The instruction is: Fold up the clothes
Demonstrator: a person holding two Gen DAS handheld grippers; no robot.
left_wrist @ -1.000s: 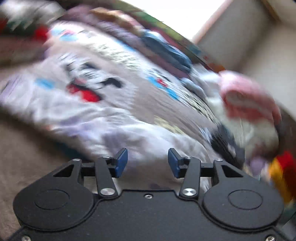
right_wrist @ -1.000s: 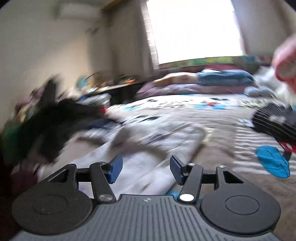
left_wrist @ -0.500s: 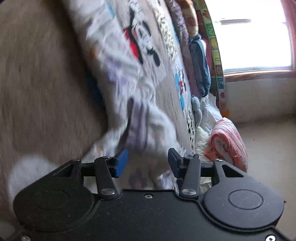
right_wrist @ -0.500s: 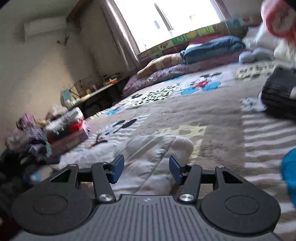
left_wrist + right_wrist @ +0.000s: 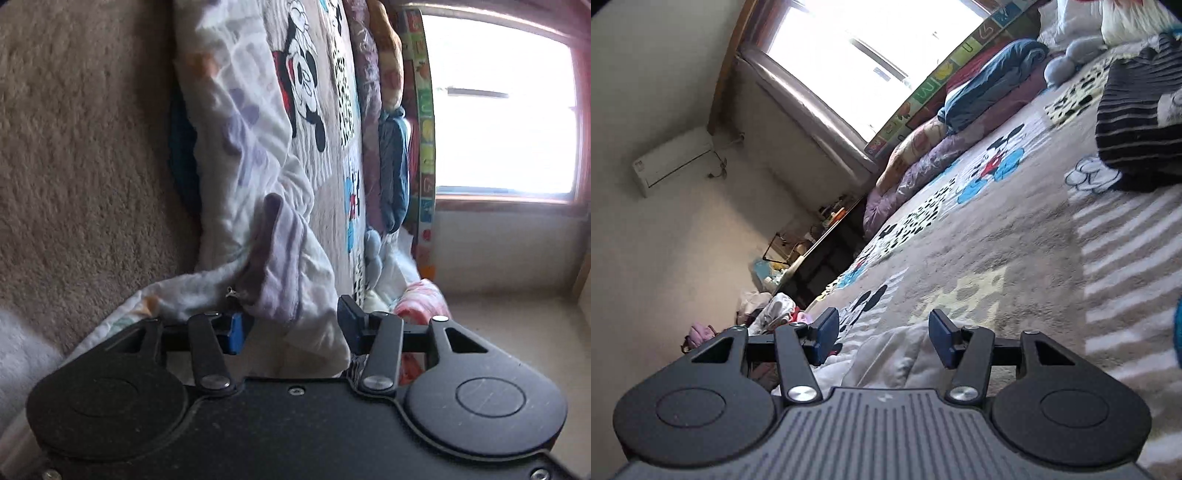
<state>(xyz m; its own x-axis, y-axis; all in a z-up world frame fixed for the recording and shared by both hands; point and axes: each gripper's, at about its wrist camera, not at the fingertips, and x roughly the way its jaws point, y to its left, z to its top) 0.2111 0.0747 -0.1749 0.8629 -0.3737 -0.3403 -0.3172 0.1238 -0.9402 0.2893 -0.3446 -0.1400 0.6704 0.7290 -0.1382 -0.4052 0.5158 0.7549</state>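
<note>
Both pairs of jaws stand partly apart; the left gripper (image 5: 291, 325) is opening at this moment, with a bunched fold of the white garment (image 5: 251, 177) lying between its blue pads, and neither pad can be seen pressing on the cloth; the right gripper (image 5: 884, 338) holds its jaws about half open, with a pale, crumpled edge of white cloth (image 5: 897, 354) lying in the gap and below it, again with no pad clearly clamped on it.

In the left wrist view the scene is rolled sideways; the garment, white with faint lilac and orange marks and a ribbed lilac cuff (image 5: 280, 254), lies stretched across the beige cartoon-mouse blanket (image 5: 85, 147) away from the gripper, with something dark blue showing under its far edge; a rolled blue cloth (image 5: 393, 166) and a bright window (image 5: 502, 110) lie beyond.

In the right wrist view the blanket (image 5: 997, 229) spreads ahead; a folded black striped garment (image 5: 1137, 118) rests on it well apart, at the upper right; a grey soft toy (image 5: 1067, 61) lies near the pillows (image 5: 923, 147) by the window.
</note>
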